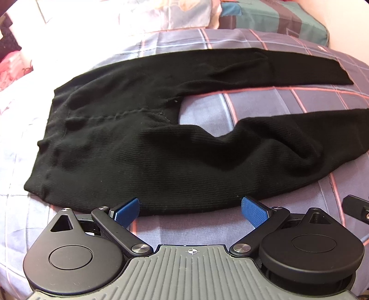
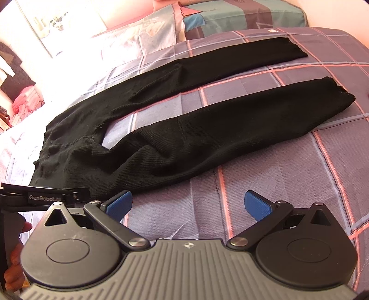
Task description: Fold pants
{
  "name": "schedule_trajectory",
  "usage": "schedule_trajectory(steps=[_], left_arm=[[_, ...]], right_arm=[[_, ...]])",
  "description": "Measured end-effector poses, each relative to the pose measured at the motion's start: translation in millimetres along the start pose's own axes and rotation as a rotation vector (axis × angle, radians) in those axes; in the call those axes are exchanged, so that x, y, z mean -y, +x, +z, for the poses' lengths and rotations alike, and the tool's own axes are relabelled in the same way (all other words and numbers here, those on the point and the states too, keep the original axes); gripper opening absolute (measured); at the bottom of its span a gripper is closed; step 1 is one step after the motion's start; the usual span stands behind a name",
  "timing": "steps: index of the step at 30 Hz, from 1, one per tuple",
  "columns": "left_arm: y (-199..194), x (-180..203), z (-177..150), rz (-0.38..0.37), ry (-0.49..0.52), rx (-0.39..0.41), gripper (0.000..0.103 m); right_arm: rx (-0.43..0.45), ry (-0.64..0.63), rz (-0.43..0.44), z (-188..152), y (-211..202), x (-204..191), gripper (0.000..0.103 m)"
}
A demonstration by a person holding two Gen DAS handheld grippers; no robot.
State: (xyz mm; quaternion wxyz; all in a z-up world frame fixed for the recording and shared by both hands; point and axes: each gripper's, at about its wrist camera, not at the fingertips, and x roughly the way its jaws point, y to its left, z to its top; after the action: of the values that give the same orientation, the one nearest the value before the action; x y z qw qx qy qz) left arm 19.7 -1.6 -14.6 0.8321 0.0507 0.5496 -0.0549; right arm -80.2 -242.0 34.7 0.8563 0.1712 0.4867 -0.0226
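A: Where do the black ribbed knit pants (image 1: 129, 147) lie?

B: Flat on the purple checked bedsheet with pink and pale lines (image 2: 288, 175). The waistband is to the left, and the 2 legs run out to the right, apart from each other with a wedge of sheet showing between them from the crotch onward.

A: Are the legs smooth?

B: The far leg (image 2: 219, 62) lies fairly straight. The near leg (image 2: 230, 129) has a soft bulge and a fold close to the crotch, then flattens toward its cuff.

A: And the left gripper (image 1: 190, 210)?

B: Its 2 blue-padded fingers (image 1: 128, 211) are spread wide with nothing between them. It sits just at the near edge of the pants, below the hip area; whether the pads touch the fabric I cannot tell.

A: The right gripper (image 2: 188, 205)?

B: Also spread wide, holding nothing. Its left pad (image 2: 118, 204) is at the lower edge of the near leg, while its right pad (image 2: 256, 204) is over bare sheet. In the right wrist view the left tool's black body shows at the far left edge.

A: Anything beyond the pants?

B: A patchwork pillow in teal, brown and blue (image 2: 242, 16) lies at the head of the bed, past the leg cuffs, and a stack of pink folded cloth (image 2: 25, 99) sits off to the far left.
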Motion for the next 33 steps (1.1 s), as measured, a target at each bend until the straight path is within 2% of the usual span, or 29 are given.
schedule_trajectory(steps=[4,5,6,9,13,15,17,20,21,23,24,26,27,29,31,32,33], left_arm=[[9,-21,7,0.034,-0.042,0.037,0.103],[12,-26,9,0.044,-0.048,0.046,0.103],[16,-30,10,0.058,-0.051,0.048,0.103],[30,-39,13,0.090,-0.066,0.036,0.103],[52,-46,14,0.104,-0.101,-0.013,0.103],[64,-46,12,0.109,-0.111,-0.053,0.103],[69,-46,9,0.116,-0.118,-0.062,0.103],[69,-44,9,0.129,-0.094,-0.061,0.103],[69,-43,9,0.133,-0.088,-0.063,0.103],[70,-44,9,0.128,-0.090,-0.062,0.103],[70,-45,9,0.124,-0.097,-0.063,0.103],[72,-47,9,0.116,-0.113,-0.066,0.103],[72,-47,10,0.115,-0.117,-0.070,0.103],[71,-46,11,0.112,-0.108,-0.072,0.103],[72,-43,10,0.097,-0.095,-0.063,0.103],[72,-41,10,0.105,-0.088,-0.059,0.103],[72,-39,10,0.111,-0.082,-0.056,0.103]], right_arm=[[0.062,0.123,-0.056,11,5,56,0.102],[0.080,0.152,-0.068,16,6,69,0.100],[0.101,0.183,-0.082,22,7,85,0.093],[0.173,0.288,-0.141,44,13,120,0.082],[0.239,0.456,-0.154,68,37,156,0.081],[0.238,0.466,-0.155,77,54,161,0.082],[0.278,0.439,-0.170,85,62,159,0.089],[0.303,0.416,-0.161,94,68,161,0.087],[0.302,0.407,-0.166,96,71,162,0.081],[0.288,0.365,-0.195,96,72,161,0.047],[0.272,0.351,-0.216,96,72,162,0.014],[0.278,0.397,-0.162,92,57,176,0.012],[0.312,0.431,-0.155,89,43,185,0.011],[0.368,0.469,-0.229,81,23,204,0.011],[0.302,0.553,-0.247,70,30,235,0.010],[0.322,0.579,-0.204,64,29,244,0.010],[0.332,0.576,-0.206,64,25,245,0.010]])
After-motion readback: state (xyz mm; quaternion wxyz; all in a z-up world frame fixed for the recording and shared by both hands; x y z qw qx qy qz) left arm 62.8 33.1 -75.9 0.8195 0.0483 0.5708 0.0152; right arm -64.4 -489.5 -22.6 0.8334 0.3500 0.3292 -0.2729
